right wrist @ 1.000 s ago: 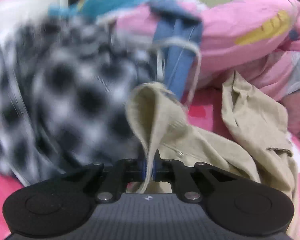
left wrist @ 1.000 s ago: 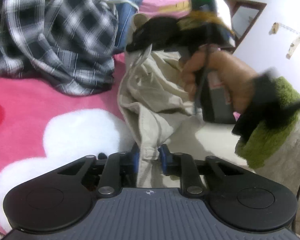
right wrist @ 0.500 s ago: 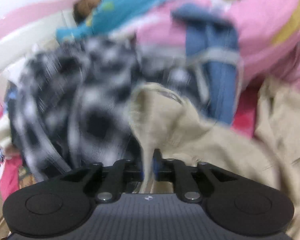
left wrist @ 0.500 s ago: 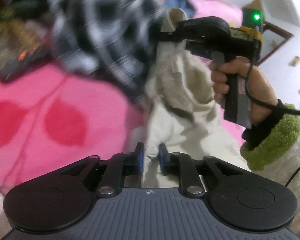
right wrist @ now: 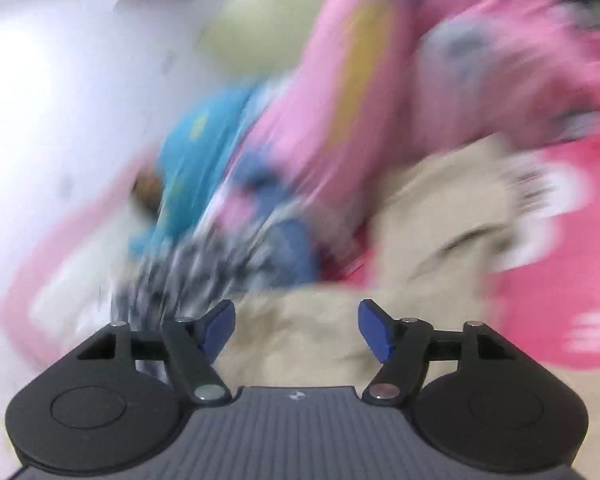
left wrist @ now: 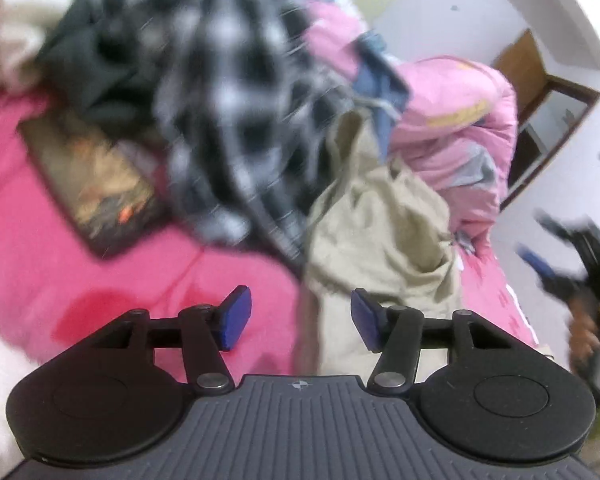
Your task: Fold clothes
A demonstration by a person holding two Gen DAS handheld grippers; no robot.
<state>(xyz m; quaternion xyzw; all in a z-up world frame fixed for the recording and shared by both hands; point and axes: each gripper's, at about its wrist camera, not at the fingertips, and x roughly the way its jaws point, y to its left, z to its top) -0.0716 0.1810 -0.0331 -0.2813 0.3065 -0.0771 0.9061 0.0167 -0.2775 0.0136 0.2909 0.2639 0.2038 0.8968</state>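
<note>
Both grippers' fingers opening, nothing pinched: left gripper (left wrist: 296, 322), right gripper (right wrist: 296, 330) over crumpled beige garment (left wrist: 380, 232).

Matt beige woven cloth garment (left wrist: 380, 236) at centre right; soft checked black-and-white fabric shirt (left wrist: 228, 120) upper centre; fleecy pink blanket (left wrist: 40, 220) at left; smooth puffy pink quilt (left wrist: 460, 120) upper right; glossy printed flat packet (left wrist: 96, 180) middle left.

text: none legible | dark flat item (left wrist: 92, 176) left of frame: print too blurred (orange marks only) | right wrist view: motion-smeared
</note>
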